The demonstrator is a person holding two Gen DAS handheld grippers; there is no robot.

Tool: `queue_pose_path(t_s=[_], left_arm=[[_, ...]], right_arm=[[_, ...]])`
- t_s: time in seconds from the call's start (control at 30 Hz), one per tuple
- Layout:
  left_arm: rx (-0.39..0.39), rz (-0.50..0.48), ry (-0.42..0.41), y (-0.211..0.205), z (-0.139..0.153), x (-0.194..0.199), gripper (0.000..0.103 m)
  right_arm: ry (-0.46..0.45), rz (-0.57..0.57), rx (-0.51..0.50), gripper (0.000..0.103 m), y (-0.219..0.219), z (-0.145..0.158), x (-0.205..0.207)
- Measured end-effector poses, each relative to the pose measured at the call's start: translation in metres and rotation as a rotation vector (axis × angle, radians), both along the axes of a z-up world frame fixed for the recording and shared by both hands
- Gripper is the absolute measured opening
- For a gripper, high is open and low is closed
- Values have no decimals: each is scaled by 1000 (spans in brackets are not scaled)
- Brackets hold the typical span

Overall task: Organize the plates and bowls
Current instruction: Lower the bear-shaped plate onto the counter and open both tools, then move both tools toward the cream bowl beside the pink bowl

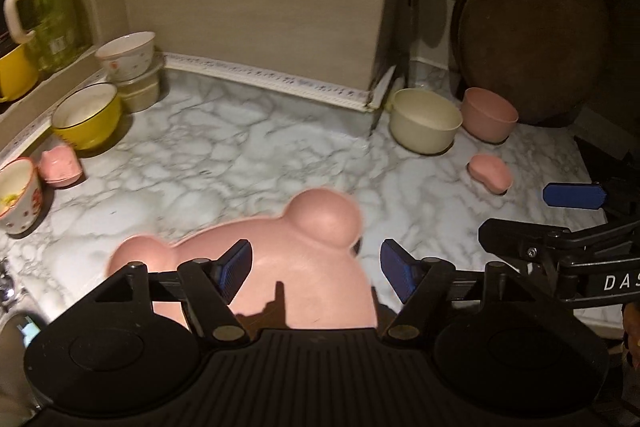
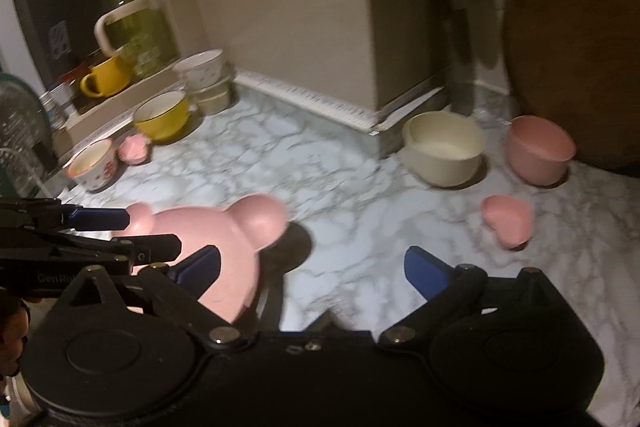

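We hold both grippers, left gripper [image 1: 316, 267] and right gripper [image 2: 312, 267], spread and empty over the bear-eared pink plate [image 1: 288, 267] lying on the marble counter [image 1: 240, 155]; lowering carelessly risks knocking it askew.

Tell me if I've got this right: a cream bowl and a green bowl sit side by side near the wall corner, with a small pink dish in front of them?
Not quite. The bowl beside the cream bowl is pink, not green; the right wrist view shows it clearly. The rest stands: they sit side by side near the wall corner, with the small pink dish in front.
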State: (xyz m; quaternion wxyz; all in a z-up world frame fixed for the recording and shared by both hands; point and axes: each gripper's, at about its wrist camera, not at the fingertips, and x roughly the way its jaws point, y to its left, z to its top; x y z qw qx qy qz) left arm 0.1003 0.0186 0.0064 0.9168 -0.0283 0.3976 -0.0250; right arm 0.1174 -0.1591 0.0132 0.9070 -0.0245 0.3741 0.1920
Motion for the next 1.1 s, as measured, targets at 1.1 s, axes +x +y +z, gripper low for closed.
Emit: queue_pose_path(t_s=[1.1], left_arm=[[-12, 197, 35, -100, -26, 192, 79]], right_arm=[[64, -155, -22, 100, -119, -15, 185]])
